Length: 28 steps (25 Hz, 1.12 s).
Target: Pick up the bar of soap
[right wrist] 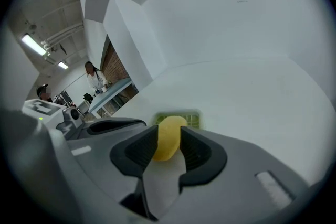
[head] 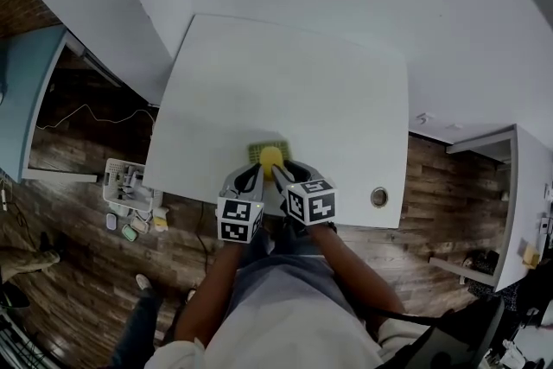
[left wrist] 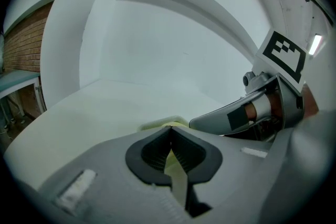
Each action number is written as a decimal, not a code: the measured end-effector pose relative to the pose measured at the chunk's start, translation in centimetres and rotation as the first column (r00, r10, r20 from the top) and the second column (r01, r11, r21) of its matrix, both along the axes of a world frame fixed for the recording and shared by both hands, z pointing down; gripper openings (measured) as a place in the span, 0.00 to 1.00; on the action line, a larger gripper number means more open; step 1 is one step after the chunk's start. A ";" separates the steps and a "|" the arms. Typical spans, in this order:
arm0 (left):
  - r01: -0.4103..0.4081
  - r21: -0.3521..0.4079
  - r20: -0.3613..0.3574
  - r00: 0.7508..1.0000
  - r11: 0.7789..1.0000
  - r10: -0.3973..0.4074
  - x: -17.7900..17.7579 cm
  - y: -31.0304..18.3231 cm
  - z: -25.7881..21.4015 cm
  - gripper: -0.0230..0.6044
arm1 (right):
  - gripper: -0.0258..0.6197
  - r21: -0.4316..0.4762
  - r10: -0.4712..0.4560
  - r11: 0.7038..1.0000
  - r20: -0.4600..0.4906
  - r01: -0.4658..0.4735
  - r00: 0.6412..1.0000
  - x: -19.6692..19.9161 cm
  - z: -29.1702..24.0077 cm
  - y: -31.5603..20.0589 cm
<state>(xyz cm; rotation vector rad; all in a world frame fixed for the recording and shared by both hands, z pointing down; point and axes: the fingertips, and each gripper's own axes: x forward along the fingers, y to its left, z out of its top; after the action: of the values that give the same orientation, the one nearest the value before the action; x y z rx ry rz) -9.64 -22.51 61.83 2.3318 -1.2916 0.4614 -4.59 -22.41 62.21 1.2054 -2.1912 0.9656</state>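
A yellow bar of soap (head: 271, 157) lies on a small green slatted dish (head: 259, 149) near the front edge of the white table (head: 285, 82). My right gripper (right wrist: 168, 134) is open, its jaws standing on either side of the soap (right wrist: 168, 141), close to it; I cannot see them pressing on it. The dish (right wrist: 192, 119) shows just behind. My left gripper (left wrist: 169, 131) is shut with nothing in it and hovers just left of the soap; over its tips shows a pale sliver of the dish (left wrist: 157, 124). In the head view both grippers (head: 253, 174) (head: 282, 172) flank the soap.
A round cable hole (head: 378, 197) sits at the table's front right corner. White walls rise behind the table. On the wooden floor to the left stands a white basket (head: 128, 184) with small items. People (right wrist: 94, 76) stand far off at another desk.
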 end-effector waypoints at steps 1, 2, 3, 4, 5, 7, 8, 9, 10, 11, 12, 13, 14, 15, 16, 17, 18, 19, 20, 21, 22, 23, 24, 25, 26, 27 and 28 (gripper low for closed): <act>-0.002 -0.008 0.003 1.000 1.000 0.002 0.0 0.1 0.3 0.04 | 0.25 -0.022 0.009 1.000 0.009 -0.009 1.000 0.0 0.2 0.1; -0.003 -0.015 0.006 1.000 1.000 0.003 0.0 0.2 0.5 0.04 | 0.26 -0.042 0.018 0.999 0.017 -0.018 1.000 0.0 0.5 0.2; -0.003 -0.019 0.008 1.000 1.000 0.003 -0.1 0.2 0.8 0.04 | 0.27 -0.059 0.026 0.998 0.025 -0.025 0.999 0.0 0.6 0.3; -0.002 -0.020 0.008 1.000 1.000 0.003 -0.1 0.1 0.9 0.04 | 0.28 -0.072 0.034 0.997 0.032 -0.032 0.999 0.0 0.8 0.3; -0.001 -0.021 0.007 1.000 1.000 0.002 -0.2 0.0 1.0 0.04 | 0.28 -0.084 0.042 0.996 0.040 -0.039 0.998 0.0 0.9 0.2; 0.001 -0.030 0.015 1.000 1.000 -0.001 -0.3 -0.1 1.3 0.04 | 0.29 -0.113 0.069 0.992 0.066 -0.061 0.995 0.1 1.0 -0.1; 0.002 -0.038 0.024 1.000 0.999 -0.001 -0.4 -0.1 1.6 0.04 | 0.31 -0.130 0.087 0.989 0.083 -0.076 0.993 0.2 1.1 -0.2; 0.002 -0.049 0.035 0.999 0.999 0.000 -0.5 0.0 2.0 0.04 | 0.31 -0.146 0.104 0.985 0.099 -0.089 0.990 0.3 1.2 -0.2; 0.000 -0.061 0.045 0.999 0.998 0.003 -0.6 0.1 2.3 0.04 | 0.31 -0.157 0.117 0.983 0.112 -0.098 0.987 0.3 1.3 -0.2; -0.002 -0.070 0.051 0.999 0.998 0.006 -0.7 0.3 2.6 0.04 | 0.31 -0.165 0.126 0.981 0.121 -0.105 0.985 0.3 1.3 -0.1; -0.004 -0.071 0.055 0.998 0.997 0.008 -0.8 0.4 2.6 0.04 | 0.30 -0.171 0.132 0.979 0.132 -0.109 0.982 0.2 1.3 0.0; -0.007 -0.067 0.057 0.998 0.998 0.011 -0.8 0.4 2.6 0.04 | 0.30 -0.178 0.137 0.978 0.144 -0.110 0.980 0.1 1.4 0.1; -0.011 -0.063 0.059 0.998 0.998 0.015 -0.7 0.4 2.5 0.04 | 0.31 -0.185 0.141 0.976 0.156 -0.111 0.978 0.0 1.4 0.1; -0.016 -0.061 0.059 0.998 0.998 0.019 -0.6 0.3 2.4 0.04 | 0.33 -0.189 0.145 0.975 0.163 -0.113 0.976 -0.1 1.5 0.0; -0.020 -0.061 0.060 0.998 0.998 0.024 -0.5 0.3 2.4 0.04 | 0.33 -0.190 0.148 0.975 0.166 -0.115 0.975 0.0 1.5 -0.2; -0.024 -0.061 0.060 0.998 0.998 0.028 -0.4 0.3 2.5 0.04 | 0.33 -0.190 0.147 0.975 0.166 -0.115 0.975 0.0 1.5 -0.5; -0.029 -0.062 0.061 0.998 0.998 0.032 -0.3 0.3 2.5 0.04 | 0.33 -0.186 0.138 0.977 0.159 -0.107 0.978 0.0 1.6 -0.7; -0.033 -0.063 0.060 0.998 0.997 0.037 -0.2 0.3 2.6 0.04 | 0.33 -0.178 0.117 0.980 0.142 -0.091 0.983 0.0 1.6 -1.0; -0.037 -0.063 0.056 0.998 0.997 0.041 -0.1 0.3 2.6 0.04 | 0.34 -0.168 0.088 0.984 0.121 -0.067 0.989 -0.1 1.7 -1.2; -0.040 -0.062 0.051 0.998 0.997 0.044 0.0 0.3 2.7 0.04 | 0.36 -0.163 0.057 0.986 0.104 -0.039 0.993 -0.3 1.8 -1.4; -0.043 -0.063 0.047 0.998 0.997 0.046 0.1 0.3 2.8 0.04 | 0.37 -0.167 0.029 0.986 0.097 -0.012 0.995 -0.5 1.9 -1.6; -0.046 -0.064 0.046 0.998 0.997 0.049 0.1 0.3 2.8 0.04 | 0.37 -0.180 0.003 0.984 0.095 0.014 0.996 -0.7 2.0 -1.9; -0.050 -0.065 0.048 0.997 0.997 0.053 0.1 0.2 2.7 0.04 | 0.38 -0.197 -0.022 0.979 0.093 0.040 0.995 -0.9 2.1 -2.1; -0.053 -0.066 0.053 0.997 0.996 0.056 0.1 0.2 2.6 0.04 | 0.38 -0.219 -0.047 0.973 0.091 0.066 0.995 -1.1 2.3 -2.2; -0.052 -0.065 0.057 0.997 0.997 0.056 0.1 0.2 2.5 0.04 | 0.38 -0.245 -0.065 0.966 0.097 0.087 0.993 -1.3 2.4 -2.3; -0.047 -0.064 0.059 0.997 0.997 0.051 -0.1 0.1 2.5 0.04 | 0.38 -0.273 -0.072 0.957 0.116 0.102 0.991 -1.6 2.5 -2.4; -0.038 -0.064 0.060 0.997 0.997 0.042 -0.4 0.1 2.6 0.04 | 0.38 -0.304 -0.068 0.946 0.149 0.111 0.986 -1.8 2.6 -2.6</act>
<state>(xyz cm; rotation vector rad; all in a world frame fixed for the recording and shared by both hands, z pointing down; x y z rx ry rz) -10.01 -22.43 64.39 2.3116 -1.2417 0.5825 -6.38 -24.96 64.82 0.9082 -2.0725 1.3312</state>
